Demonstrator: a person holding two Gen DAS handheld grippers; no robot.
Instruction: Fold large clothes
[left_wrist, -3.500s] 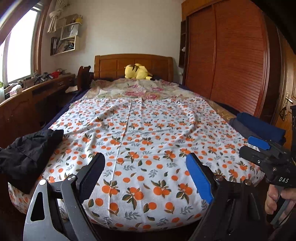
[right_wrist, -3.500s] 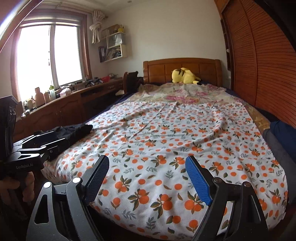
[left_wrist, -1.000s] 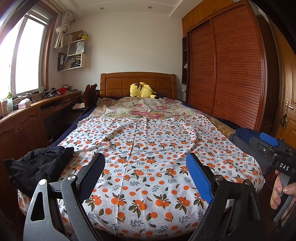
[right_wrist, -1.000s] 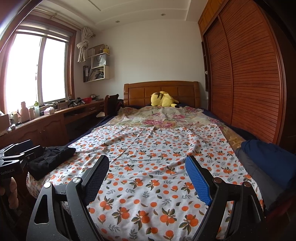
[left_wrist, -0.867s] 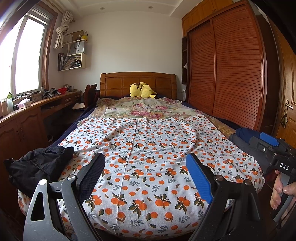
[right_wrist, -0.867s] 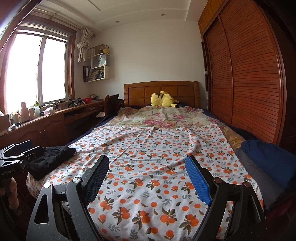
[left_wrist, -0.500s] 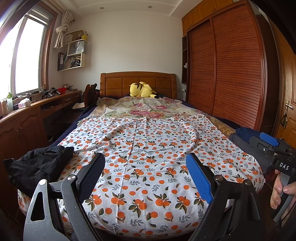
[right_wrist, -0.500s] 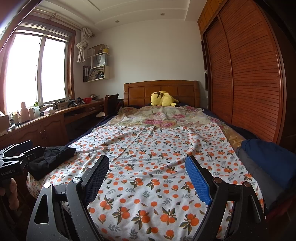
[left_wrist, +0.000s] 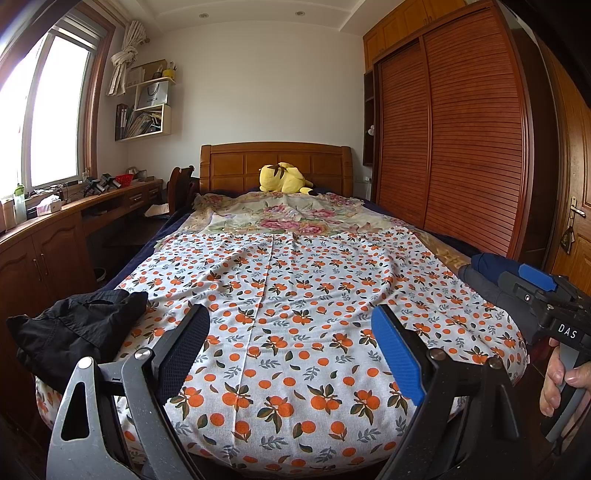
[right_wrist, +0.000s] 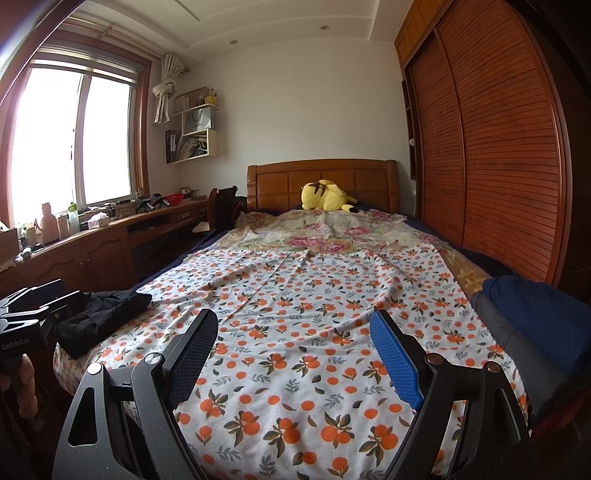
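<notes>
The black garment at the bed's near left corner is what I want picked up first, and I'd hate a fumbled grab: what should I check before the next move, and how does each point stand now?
1. Left gripper open and holding nothing: ok, its jaws stand wide apart.
2. Right gripper open and holding nothing: ok.
3. Black garment in view and uncovered: ok, crumpled at the bed's near left corner.
4. Folding space on the orange-print sheet: ok, its middle is bare.
5. Folded blue and grey clothes kept out of the way: ok, they sit at the right edge.
6. Garment's collar or hem identifiable for a clean grab: cannot tell, it lies bunched.
</notes>
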